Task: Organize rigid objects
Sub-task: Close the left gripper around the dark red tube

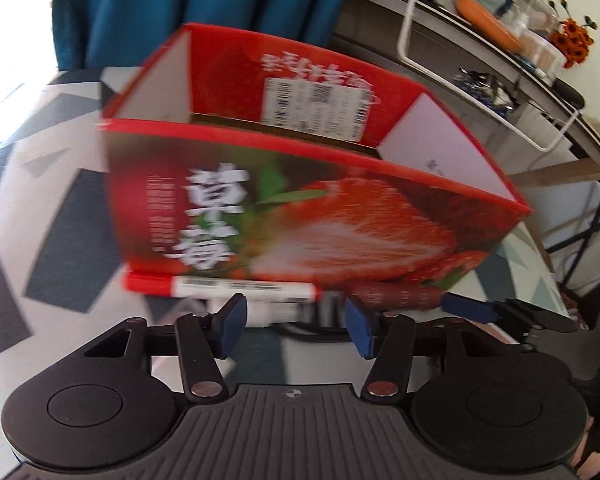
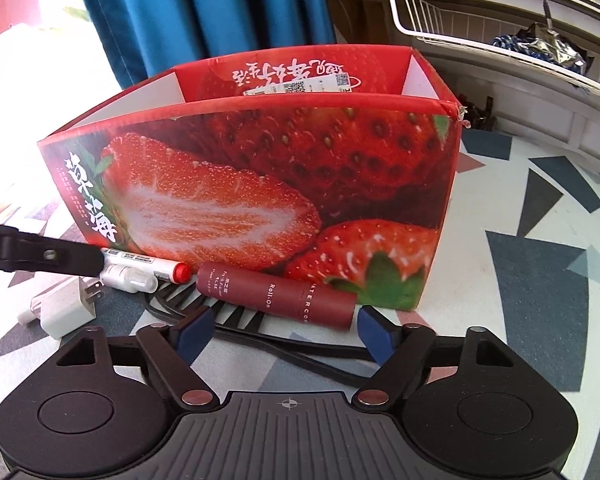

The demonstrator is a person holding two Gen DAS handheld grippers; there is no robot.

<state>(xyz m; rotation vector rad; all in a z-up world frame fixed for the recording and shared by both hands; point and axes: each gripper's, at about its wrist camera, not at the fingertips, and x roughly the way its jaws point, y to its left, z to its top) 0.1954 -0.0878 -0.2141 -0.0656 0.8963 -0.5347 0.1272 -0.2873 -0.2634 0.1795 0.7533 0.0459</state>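
Note:
An open red strawberry-print box [image 2: 260, 184] stands on the patterned table; it also shows in the left wrist view [image 1: 300, 200]. Along its front lie a red-capped white marker [image 2: 152, 266], a small white tube [image 2: 130, 278], a dark red roll-on tube [image 2: 276, 294] and a white plug adapter [image 2: 66, 308]. My right gripper [image 2: 284, 330] is open, its blue pads either side of the roll-on tube's near end. My left gripper [image 1: 294, 326] is open and empty just short of the marker [image 1: 228, 286] and the white tube [image 1: 268, 314]. The left gripper's finger reaches in at the left of the right wrist view [image 2: 40, 258].
A black cable [image 2: 300, 354] with a striped part lies under the tubes. Blue curtains [image 2: 220, 12] hang behind the box. A white wire rack [image 2: 480, 24] and cluttered shelves are at the back right. The table [image 2: 540, 280] extends to the right of the box.

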